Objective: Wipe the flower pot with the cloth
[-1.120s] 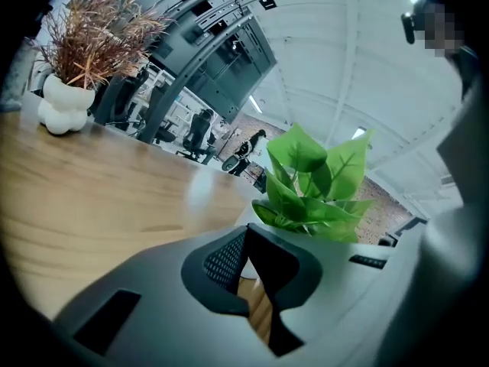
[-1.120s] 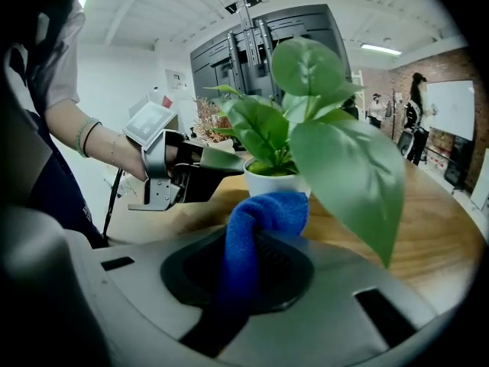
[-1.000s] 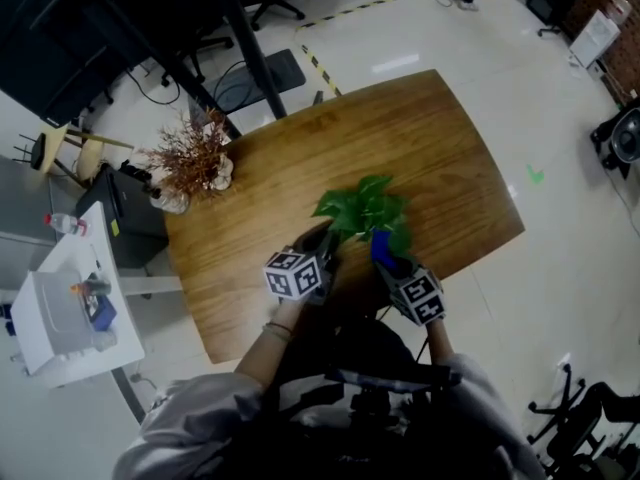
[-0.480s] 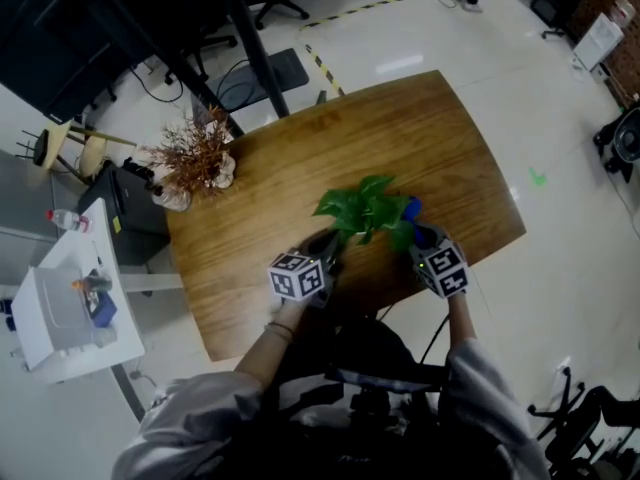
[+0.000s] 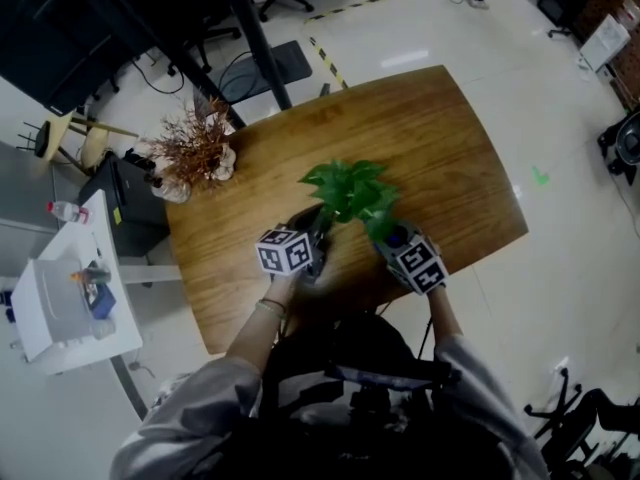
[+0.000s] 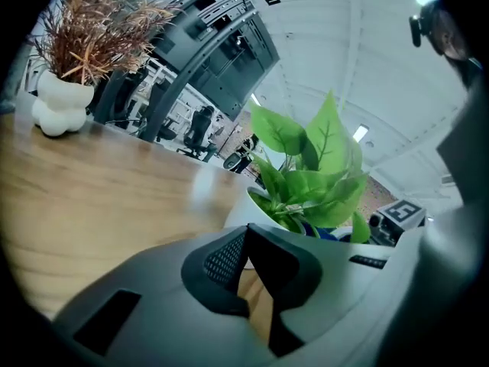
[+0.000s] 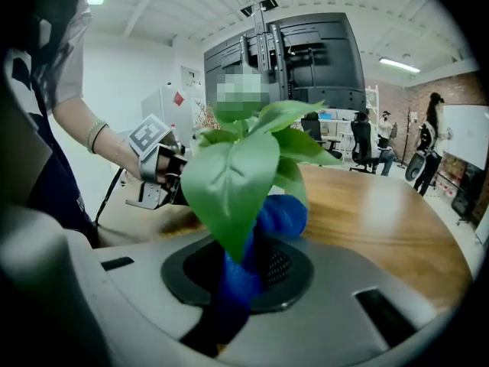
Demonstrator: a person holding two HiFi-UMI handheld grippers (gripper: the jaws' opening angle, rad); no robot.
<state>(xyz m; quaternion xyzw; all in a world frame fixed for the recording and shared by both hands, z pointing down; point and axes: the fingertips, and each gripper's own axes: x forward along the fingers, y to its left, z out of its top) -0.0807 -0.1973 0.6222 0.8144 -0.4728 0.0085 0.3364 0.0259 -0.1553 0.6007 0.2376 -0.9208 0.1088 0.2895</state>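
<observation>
A leafy green plant (image 5: 345,190) stands in a white flower pot (image 6: 238,211) near the front of the wooden table (image 5: 440,148); in the head view the leaves hide the pot. My left gripper (image 5: 318,230) is at the plant's left. Its jaws (image 6: 246,235) are shut, tips right at the pot's near wall, with nothing seen between them. My right gripper (image 5: 392,238) is at the plant's right, shut on a blue cloth (image 7: 256,262) that bunches up under a big leaf (image 7: 229,182). The left gripper (image 7: 157,176) also shows across the plant.
A white vase of dried brown twigs (image 5: 195,163) stands at the table's far left corner (image 6: 59,102). A white cart (image 5: 60,308) sits left of the table. The table's front edge lies just under my hands. People (image 7: 432,140) stand far off.
The right gripper, with the cloth, swung out to the plant's right half a second ago and has come back in close. The plant and left gripper shifted slightly left.
</observation>
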